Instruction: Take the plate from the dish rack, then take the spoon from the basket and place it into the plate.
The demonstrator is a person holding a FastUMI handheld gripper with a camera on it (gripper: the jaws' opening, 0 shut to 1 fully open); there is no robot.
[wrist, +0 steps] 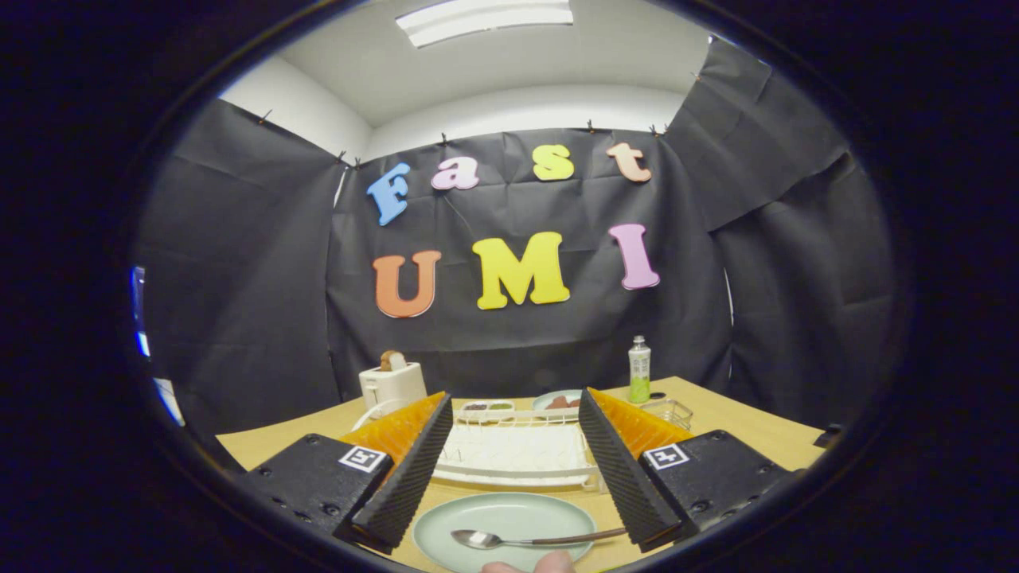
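A white toaster [392, 383] stands far left on the desk [740, 426]. The tool [512, 485] gapes wide, empty, above the green plate [503, 525] holding the spoon [525, 539], before the white dish rack [516, 454]. A green bottle [639, 369] stands rightward.

plate [509, 517]: pale green, round, flat on the wooden table, just in front of the dish rack
spoon [535, 539]: metal, lying across the plate's near part, bowl left, handle out over the right rim
dish rack [516, 454]: white wire, empty, beyond the plate
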